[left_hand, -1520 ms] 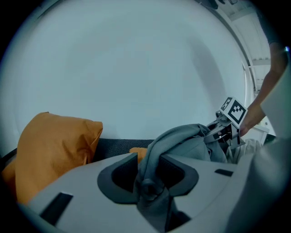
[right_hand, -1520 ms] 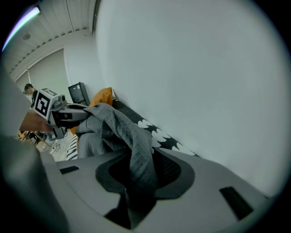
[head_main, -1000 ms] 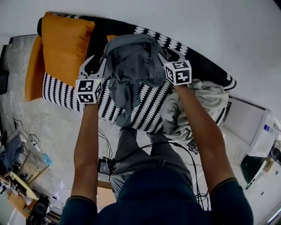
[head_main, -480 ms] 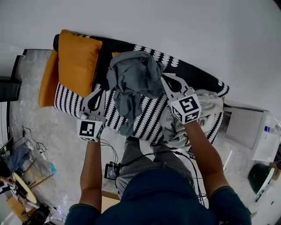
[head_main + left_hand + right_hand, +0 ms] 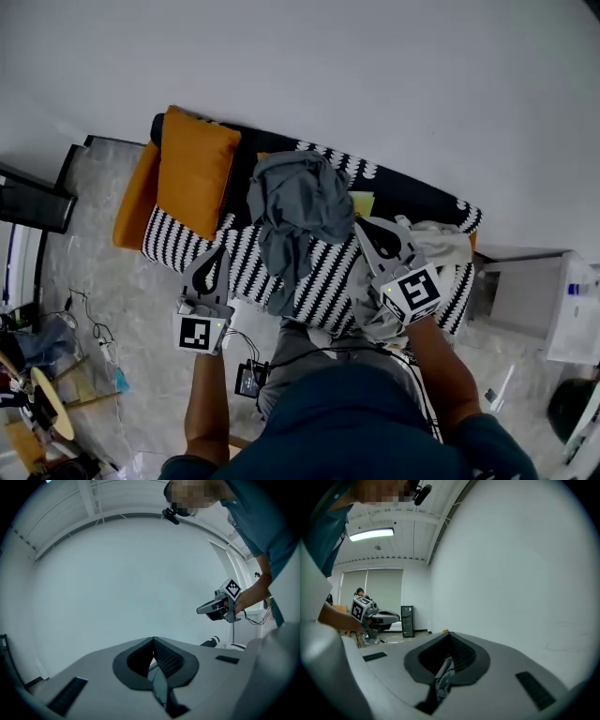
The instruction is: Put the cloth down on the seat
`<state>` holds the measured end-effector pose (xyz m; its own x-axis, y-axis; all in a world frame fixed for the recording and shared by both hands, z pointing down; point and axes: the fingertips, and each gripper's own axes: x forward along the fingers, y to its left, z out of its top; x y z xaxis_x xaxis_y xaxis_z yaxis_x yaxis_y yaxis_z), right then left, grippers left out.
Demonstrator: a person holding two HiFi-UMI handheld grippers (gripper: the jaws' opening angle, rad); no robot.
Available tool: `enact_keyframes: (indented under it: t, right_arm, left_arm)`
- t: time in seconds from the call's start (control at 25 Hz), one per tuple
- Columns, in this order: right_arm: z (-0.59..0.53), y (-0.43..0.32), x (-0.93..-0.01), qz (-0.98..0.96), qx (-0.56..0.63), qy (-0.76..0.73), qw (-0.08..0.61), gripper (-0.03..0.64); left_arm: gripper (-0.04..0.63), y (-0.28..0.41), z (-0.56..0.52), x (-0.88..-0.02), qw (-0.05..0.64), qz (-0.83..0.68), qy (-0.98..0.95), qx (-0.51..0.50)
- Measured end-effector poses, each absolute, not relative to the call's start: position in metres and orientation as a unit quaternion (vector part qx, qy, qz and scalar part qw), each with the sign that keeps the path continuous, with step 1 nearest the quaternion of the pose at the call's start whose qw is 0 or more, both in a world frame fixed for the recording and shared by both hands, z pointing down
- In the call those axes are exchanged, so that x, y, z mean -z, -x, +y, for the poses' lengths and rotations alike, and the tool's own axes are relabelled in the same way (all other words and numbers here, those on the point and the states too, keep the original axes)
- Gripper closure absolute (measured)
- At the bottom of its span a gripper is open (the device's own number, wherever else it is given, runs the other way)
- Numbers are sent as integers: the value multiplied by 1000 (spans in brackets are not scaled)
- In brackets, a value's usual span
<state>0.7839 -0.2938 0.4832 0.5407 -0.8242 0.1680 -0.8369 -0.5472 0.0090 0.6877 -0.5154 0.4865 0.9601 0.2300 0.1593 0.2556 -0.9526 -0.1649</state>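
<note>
A crumpled grey cloth [image 5: 295,208] lies draped over the back and seat of the black-and-white patterned sofa [image 5: 178,246]. My left gripper [image 5: 218,251] is shut and hangs in front of the seat's edge, well left of the cloth and holding nothing. My right gripper [image 5: 360,223] is shut too, its tips just beside the cloth's right edge. In the left gripper view the jaws [image 5: 153,639] meet against a bare white wall. In the right gripper view the jaws [image 5: 450,634] are also together, with a sliver of wrinkled fabric showing in the slot behind them.
An orange cushion [image 5: 194,178] leans at the sofa's left end. A pale heap of other cloth [image 5: 441,246] fills the right end, under my right forearm. A white cabinet [image 5: 525,292] stands to the right; cables and a small box [image 5: 251,377] lie on the floor by the person's legs.
Both grippers held the grey cloth up over the sofa; now the cloth rests on it. Both have drawn back toward the person, the left clear of the cloth.
</note>
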Motion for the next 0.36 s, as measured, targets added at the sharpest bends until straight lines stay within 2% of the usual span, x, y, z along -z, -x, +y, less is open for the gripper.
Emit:
enact_keyframes:
  t: [0.36]
  right_arm:
    - [-258, -717, -435, -492, -45, -868, 46, 604]
  left_arm:
    - [591, -621, -493, -438, 99, -86, 990, 52]
